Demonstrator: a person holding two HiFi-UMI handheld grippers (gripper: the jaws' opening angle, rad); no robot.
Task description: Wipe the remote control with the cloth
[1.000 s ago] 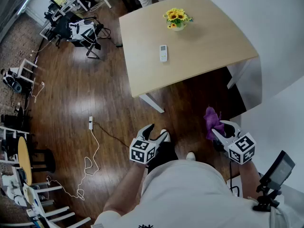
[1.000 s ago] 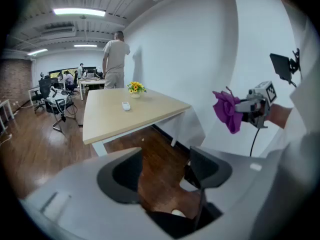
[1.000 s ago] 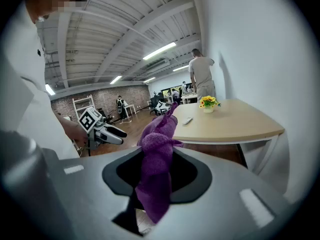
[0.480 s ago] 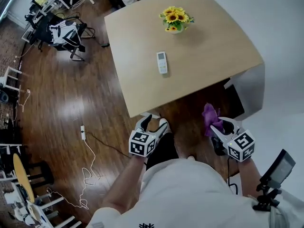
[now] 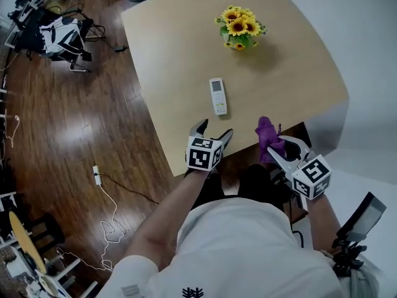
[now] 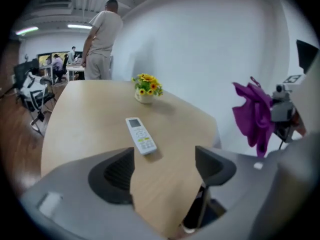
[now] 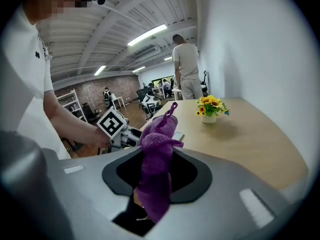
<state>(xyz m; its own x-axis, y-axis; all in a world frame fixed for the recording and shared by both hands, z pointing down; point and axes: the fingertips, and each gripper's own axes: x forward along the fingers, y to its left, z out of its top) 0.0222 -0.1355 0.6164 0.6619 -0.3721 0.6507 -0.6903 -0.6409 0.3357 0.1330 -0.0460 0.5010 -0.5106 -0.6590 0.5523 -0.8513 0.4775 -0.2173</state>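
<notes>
Both grippers have advanced to the table [image 5: 173, 48] edge. The left gripper [image 5: 213, 130], its jaws just opening, stands wide and empty short of the remote control [image 5: 217, 95]. The right gripper [image 5: 280, 149] clamps the cloth [image 5: 268, 135]. Wiping has not begun.

Both arms stretched forward, grippers tilted downward at the table's [image 5: 180, 54] near edge.
The left gripper [image 5: 213, 131] has just been opening, jaws wide with nothing between them; the right gripper [image 5: 277, 146] beside it clamps a purple cloth [image 5: 267, 132].
</notes>
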